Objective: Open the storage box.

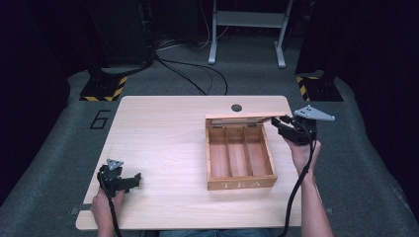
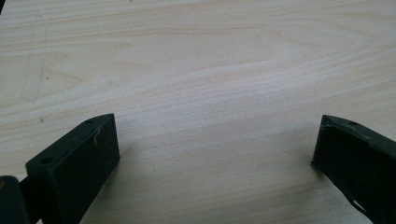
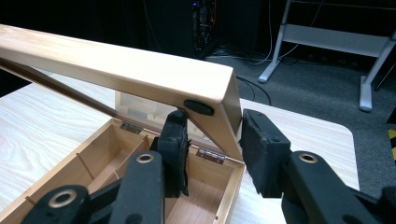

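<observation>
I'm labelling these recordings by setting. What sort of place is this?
Probably a lab or recording studio, not a home: a lone table on grey carpet, hazard-striped stand bases, loose cables on the floor, black surroundings, and a floor marking "6".

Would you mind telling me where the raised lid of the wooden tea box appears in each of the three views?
High view: the lid stands raised along the far edge of the tea box, right of centre.
Left gripper view: the lid is not in this picture.
Right gripper view: the lid slants across the upper left, its side edge between the right gripper jaws.
Shared landmark: the light wooden table.
</observation>
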`<state>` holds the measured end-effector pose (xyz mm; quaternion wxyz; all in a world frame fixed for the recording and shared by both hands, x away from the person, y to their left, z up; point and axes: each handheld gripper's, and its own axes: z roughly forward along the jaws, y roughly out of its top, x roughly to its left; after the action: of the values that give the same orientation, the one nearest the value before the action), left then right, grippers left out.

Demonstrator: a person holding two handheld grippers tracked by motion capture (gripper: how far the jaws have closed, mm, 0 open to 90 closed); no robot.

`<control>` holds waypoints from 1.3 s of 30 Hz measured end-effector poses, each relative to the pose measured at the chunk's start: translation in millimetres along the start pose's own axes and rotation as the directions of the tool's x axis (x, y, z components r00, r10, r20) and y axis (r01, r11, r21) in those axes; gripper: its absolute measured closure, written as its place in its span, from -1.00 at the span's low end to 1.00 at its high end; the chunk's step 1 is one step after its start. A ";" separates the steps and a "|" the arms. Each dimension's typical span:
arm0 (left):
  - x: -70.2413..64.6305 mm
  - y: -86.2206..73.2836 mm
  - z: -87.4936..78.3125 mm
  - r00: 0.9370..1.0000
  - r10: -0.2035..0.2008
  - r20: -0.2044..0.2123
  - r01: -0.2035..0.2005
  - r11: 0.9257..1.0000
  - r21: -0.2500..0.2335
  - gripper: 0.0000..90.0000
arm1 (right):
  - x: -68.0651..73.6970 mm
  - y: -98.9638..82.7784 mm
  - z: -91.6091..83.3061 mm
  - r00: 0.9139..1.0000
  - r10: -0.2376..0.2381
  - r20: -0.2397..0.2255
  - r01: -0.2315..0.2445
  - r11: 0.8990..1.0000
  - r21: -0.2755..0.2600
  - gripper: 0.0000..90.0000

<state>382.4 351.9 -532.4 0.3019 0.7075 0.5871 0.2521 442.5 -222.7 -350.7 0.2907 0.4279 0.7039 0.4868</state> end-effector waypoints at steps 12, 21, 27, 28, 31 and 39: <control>0.0 0.0 0.0 1.000 0.000 0.000 0.000 1.000 0.000 -0.99 | 0.2 -0.4 -0.1 1.000 0.009 0.000 -0.009 1.000 0.000 0.37; 0.0 0.0 0.0 1.000 0.001 0.000 -0.001 1.000 0.000 -0.99 | 0.3 0.0 0.3 1.000 0.012 0.002 -0.012 1.000 0.001 0.37; 0.0 0.0 0.0 1.000 0.000 0.000 0.000 1.000 0.000 -0.99 | 0.3 -0.1 0.1 1.000 0.010 0.000 -0.010 1.000 0.001 0.37; 0.0 0.0 0.0 1.000 0.000 0.000 0.000 1.000 0.000 -0.99 | 0.3 -0.2 0.0 1.000 0.011 0.001 -0.011 1.000 0.001 0.37; 0.0 0.0 0.0 1.000 0.000 0.000 0.000 1.000 0.000 -0.99 | 0.3 -0.1 0.0 1.000 0.010 0.000 -0.010 1.000 0.001 0.37; 0.0 0.0 0.0 1.000 0.000 0.000 0.000 1.000 0.000 -0.99 | 1.2 -1.2 -0.8 1.000 0.017 -0.004 -0.017 1.000 0.004 0.37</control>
<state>382.4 351.9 -532.3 0.3018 0.7076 0.5871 0.2522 440.9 -222.2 -351.5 0.2843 0.4337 0.7017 0.4885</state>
